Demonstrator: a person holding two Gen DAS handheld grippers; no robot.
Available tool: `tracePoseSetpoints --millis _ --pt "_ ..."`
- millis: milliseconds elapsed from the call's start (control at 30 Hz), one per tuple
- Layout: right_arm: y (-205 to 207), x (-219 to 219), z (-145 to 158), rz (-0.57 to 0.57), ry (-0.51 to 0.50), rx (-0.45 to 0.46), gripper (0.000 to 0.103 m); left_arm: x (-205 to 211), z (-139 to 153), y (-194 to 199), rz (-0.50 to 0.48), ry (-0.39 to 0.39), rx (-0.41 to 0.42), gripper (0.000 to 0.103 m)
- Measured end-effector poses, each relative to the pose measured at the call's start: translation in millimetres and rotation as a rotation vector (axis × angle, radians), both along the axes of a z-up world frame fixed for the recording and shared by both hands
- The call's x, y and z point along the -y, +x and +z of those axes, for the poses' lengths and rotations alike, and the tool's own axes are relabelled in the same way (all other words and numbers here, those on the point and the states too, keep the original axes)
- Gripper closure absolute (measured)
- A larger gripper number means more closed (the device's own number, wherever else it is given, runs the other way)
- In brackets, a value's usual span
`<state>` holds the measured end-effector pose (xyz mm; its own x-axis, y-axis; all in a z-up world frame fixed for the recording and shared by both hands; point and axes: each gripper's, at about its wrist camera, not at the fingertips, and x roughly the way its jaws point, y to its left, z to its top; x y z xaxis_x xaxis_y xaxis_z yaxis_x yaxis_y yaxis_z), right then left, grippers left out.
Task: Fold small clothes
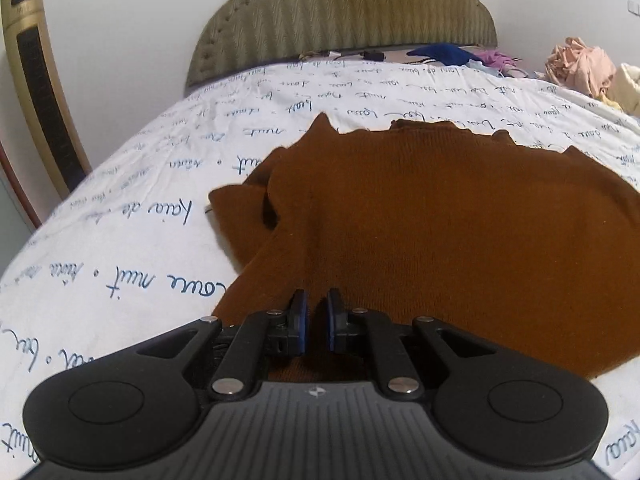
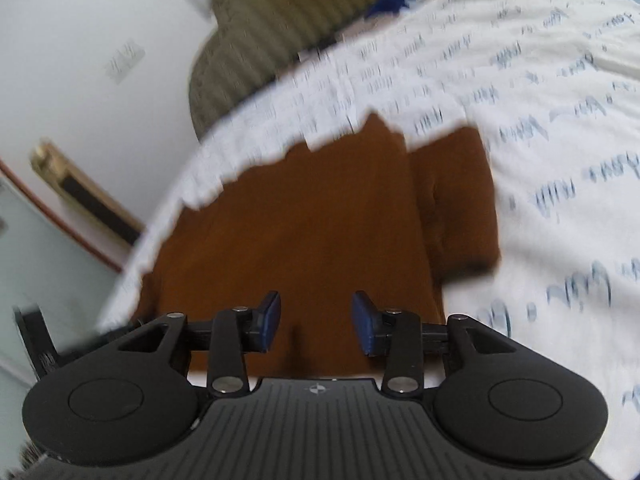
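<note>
A gold tower fan (image 1: 38, 92) stood against the white wall at the far left, beside the bed's curved olive headboard (image 1: 344, 16). Open white bedsheet (image 1: 132, 184), printed with blue script, ran clear from the fan side to the near left edge of the brown knit garment (image 1: 440, 216).

The garment lay flat across the middle of the bed, its far hem ragged against the sheet and a folded flap (image 1: 240, 208) jutting from its left side. The left gripper (image 1: 316, 312) sat over the garment's near edge, its blue pads drawn almost together with only a thin slit between them; whether cloth was pinched there could not be told.

To the right, bare sheet opened again beyond the garment's edge, running to a heap of pink and cream clothes (image 1: 584, 64) at the far right, with a blue item (image 1: 440, 52) and purple cloth near the headboard.

In the blurred right wrist view, the right gripper (image 2: 316, 320) hung above the garment's near edge with its pads set well apart and nothing pressed between them. A narrower folded section (image 2: 456, 200) lay along the garment's right side, with clear sheet beyond.
</note>
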<state>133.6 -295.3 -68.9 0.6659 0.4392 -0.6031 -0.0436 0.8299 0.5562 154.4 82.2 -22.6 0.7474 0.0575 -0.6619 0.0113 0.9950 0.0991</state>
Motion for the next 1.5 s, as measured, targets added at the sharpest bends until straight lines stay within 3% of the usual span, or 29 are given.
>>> tracePoseSetpoints --millis 100,233,433,500,633,900,1033,1167,1300,1433,1467,1500 --pt "-2.3 8.5 -8.6 -0.030 0.063 0.023 0.066 5.4 0.6 1.3 0.007 0.026 -0.007 0.094" --pt "-7.8 6.6 0.1 -0.034 0.045 0.010 0.065 7.2 5.5 -8.4 0.017 0.029 -0.004 0.093" --pt "-31.0 -1.9 14.5 -0.018 0.021 0.090 0.052 7.8 12.5 -33.0 0.009 0.058 0.008 0.093" --pt "-29.3 -7.2 9.5 -0.015 -0.035 0.055 0.043 5.9 12.1 -36.4 0.018 0.062 -0.001 0.093" --pt "-28.5 -4.0 3.8 -0.034 -0.034 0.029 0.043 -1.1 12.1 -42.1 0.032 0.050 -0.012 0.093" --pt "-41.6 -15.7 23.7 -0.015 -0.010 0.081 0.041 -32.9 11.7 -55.5 0.082 -0.028 -0.010 0.093" --pt "-36.2 -40.3 27.4 0.032 0.010 0.091 0.041 -45.3 10.8 -57.8 0.134 -0.028 -0.015 0.091" --pt "-19.0 -81.2 34.5 0.116 0.009 0.105 0.041 -65.5 9.2 -59.8 0.152 -0.143 -0.031 0.089" --pt "-9.1 -104.6 35.7 0.174 0.082 0.065 0.041 -82.6 16.5 -67.6 0.154 -0.231 -0.036 0.088" --pt "-22.2 -85.9 26.9 0.144 0.147 -0.003 0.041 -84.1 17.4 -84.0 0.102 -0.282 -0.050 0.087" --pt "-27.4 -77.0 22.9 0.123 0.167 -0.020 0.041 -81.1 17.5 -88.7 0.089 -0.287 -0.051 0.084" --pt "-34.0 -67.7 17.1 0.095 0.192 -0.038 0.041 -76.2 18.1 -92.7 0.078 -0.287 -0.048 0.074"
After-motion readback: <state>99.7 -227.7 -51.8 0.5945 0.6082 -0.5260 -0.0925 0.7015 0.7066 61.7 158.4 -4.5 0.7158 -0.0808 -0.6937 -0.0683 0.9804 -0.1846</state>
